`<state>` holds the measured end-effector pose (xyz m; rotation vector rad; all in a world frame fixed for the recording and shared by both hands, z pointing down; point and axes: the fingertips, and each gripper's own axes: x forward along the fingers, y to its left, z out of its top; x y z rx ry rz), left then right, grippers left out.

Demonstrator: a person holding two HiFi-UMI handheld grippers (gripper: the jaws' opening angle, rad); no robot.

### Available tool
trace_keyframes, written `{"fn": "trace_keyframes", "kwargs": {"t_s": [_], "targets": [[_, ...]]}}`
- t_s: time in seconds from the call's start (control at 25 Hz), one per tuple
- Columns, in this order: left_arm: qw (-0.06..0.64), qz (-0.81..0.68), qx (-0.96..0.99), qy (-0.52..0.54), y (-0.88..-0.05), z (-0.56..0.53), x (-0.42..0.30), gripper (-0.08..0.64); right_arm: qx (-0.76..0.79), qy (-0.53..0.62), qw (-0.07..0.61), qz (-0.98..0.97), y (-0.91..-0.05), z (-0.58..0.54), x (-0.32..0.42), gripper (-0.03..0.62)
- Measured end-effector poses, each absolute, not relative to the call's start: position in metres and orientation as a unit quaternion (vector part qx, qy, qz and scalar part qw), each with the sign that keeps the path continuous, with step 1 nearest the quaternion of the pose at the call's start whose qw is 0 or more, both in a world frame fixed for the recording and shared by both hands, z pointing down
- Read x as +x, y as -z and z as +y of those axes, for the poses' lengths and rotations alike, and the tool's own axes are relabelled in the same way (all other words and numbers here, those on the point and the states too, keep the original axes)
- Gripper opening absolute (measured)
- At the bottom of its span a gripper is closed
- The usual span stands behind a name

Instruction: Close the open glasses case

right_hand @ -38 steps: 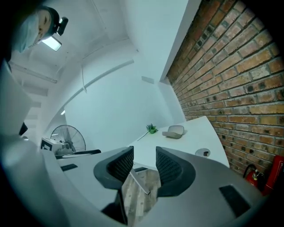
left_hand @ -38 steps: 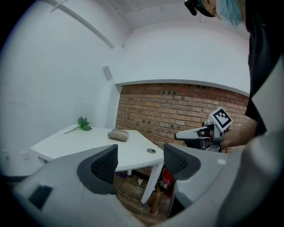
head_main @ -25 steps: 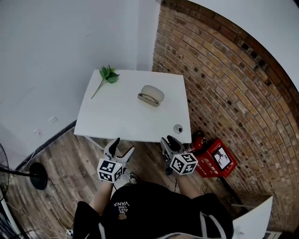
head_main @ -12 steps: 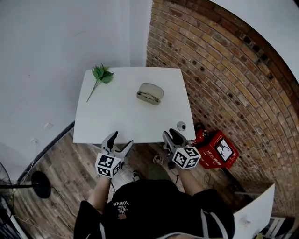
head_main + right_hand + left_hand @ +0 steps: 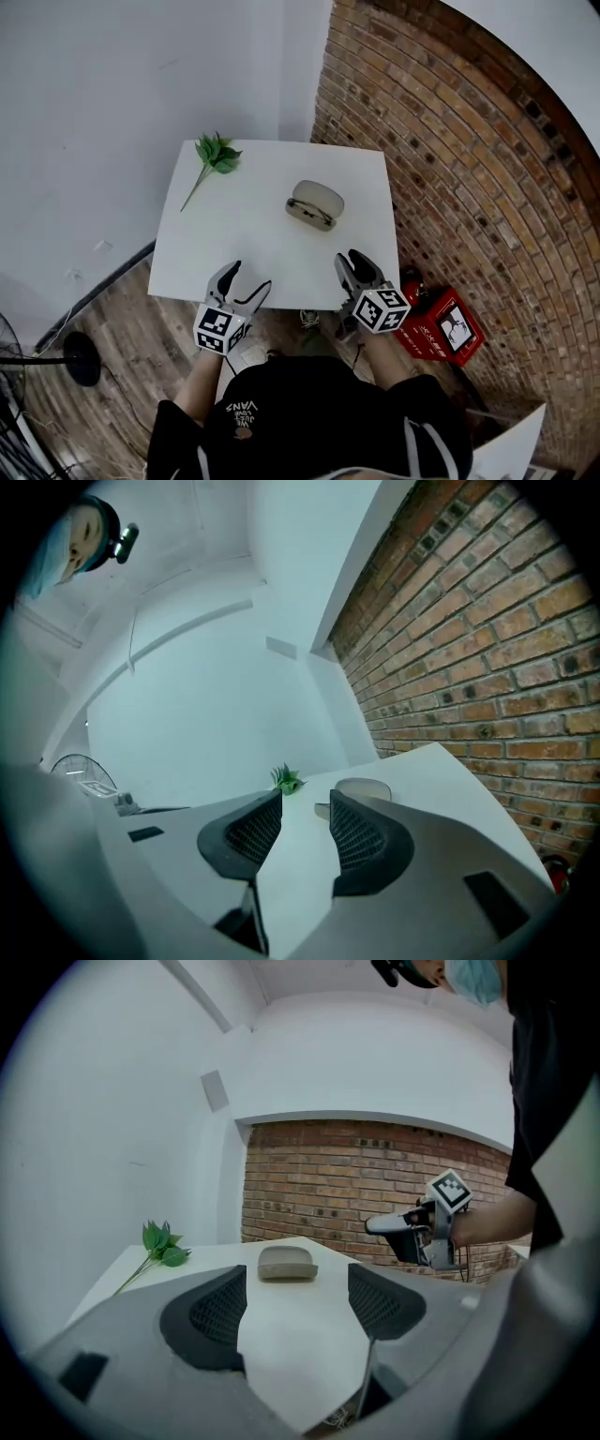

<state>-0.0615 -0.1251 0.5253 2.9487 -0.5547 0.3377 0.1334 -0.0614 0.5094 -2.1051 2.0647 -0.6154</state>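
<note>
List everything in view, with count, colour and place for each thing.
table: one, white, in the corner between white wall and brick wall
glasses case: one, beige-grey, open, right of the table's middle
leafy sprig: one, green, table's far left corner
brick wall: one, red-brown, right of the table
box: one, red, on the floor at the brick wall
fan stand: one, black, floor at left
left hand-held gripper: one, grey, open, empty, table's near edge
right hand-held gripper: one, grey, open, empty, near right edge

Green leafy sprig (image 5: pixel 214 156) on white table (image 5: pixel 234 244); red box (image 5: pixel 448 325) beside brick wall (image 5: pixel 450 169)
</note>
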Motion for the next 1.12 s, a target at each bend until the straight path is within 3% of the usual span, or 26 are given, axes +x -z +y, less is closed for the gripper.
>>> {"fn": "trace_keyframes", "kwargs": {"t_s": [0.48, 1.12], "targets": [[0.029, -0.187, 0.973, -0.128, -0.525, -0.195, 0.030, 0.342, -0.665, 0.204, 0.039, 0.717, -0.507, -0.156, 0.211, 0.142], [-0.068, -0.101, 0.954, -0.274, -0.602, -0.226, 0.118, 0.374, -0.633, 0.253, -0.012, 0.731, -0.568, -0.238, 0.276, 0.143]]}}
